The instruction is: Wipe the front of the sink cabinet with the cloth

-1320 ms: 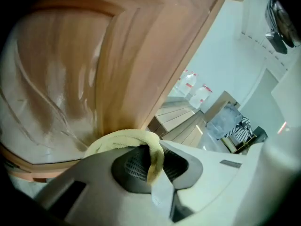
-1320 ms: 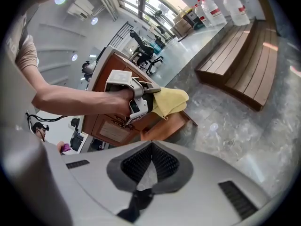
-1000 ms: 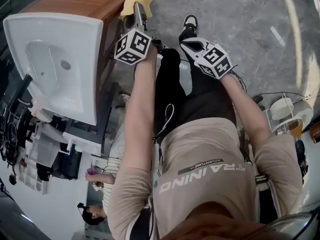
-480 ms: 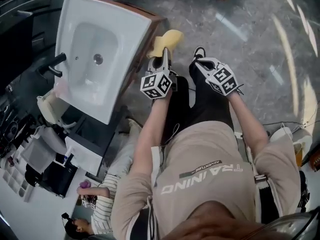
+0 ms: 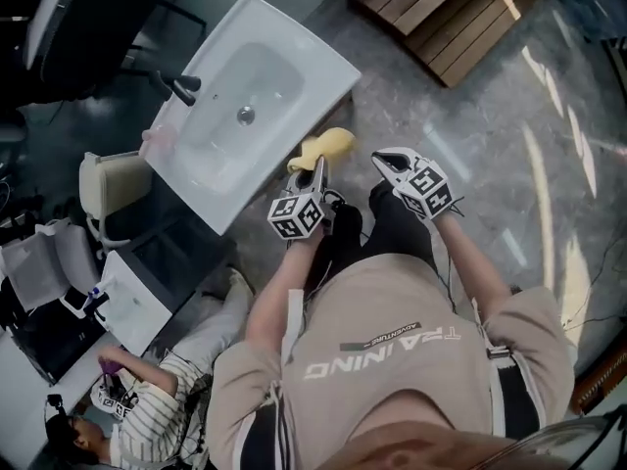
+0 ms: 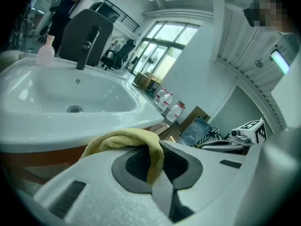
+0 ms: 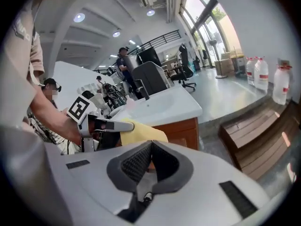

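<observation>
A big open office-like hall: a freestanding sink (image 5: 245,96) on polished stone floor (image 5: 509,106), office chairs (image 7: 186,74), tall windows (image 6: 164,48).

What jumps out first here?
The yellow cloth is clamped in the left tool, by the near corner of the white sink basin at mid-frame of the head view. Beside it, the right tool is shut on nothing. The wooden cabinet front shows below the basin in the right gripper view.

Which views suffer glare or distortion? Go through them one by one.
Head view: streaky glare on the polished floor. Left gripper view: fisheye curvature, washed-out windows, yellow cloth in focus. Right gripper view: dark vignetted corners, ceiling lamps flaring.
</observation>
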A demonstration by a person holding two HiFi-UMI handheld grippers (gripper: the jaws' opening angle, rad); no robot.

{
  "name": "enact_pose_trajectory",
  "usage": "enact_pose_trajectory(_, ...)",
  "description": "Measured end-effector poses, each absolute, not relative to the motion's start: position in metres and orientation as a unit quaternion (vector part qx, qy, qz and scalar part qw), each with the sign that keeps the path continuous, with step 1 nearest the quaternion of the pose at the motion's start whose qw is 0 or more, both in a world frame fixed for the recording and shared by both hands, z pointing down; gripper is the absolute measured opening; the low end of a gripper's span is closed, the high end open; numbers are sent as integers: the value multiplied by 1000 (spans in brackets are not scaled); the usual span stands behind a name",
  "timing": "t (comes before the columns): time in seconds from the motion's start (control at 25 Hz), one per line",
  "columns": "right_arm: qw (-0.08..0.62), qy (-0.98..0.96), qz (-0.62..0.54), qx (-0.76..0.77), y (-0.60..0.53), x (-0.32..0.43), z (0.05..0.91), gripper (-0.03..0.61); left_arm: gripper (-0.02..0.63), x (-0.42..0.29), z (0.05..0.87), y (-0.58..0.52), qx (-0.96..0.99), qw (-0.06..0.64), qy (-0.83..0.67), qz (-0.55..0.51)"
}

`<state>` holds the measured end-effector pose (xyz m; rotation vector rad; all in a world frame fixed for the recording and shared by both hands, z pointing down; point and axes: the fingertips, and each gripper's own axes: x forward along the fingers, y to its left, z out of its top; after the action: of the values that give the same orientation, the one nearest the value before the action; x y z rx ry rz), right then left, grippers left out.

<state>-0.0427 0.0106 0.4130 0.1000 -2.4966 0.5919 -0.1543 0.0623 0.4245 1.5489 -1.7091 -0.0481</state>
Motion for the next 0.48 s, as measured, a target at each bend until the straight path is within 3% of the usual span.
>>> enact_pose_trajectory(0.48, 253, -958, 134, -26, 65, -128, 311, 12, 40, -223, 340, 149, 588, 360, -723, -44)
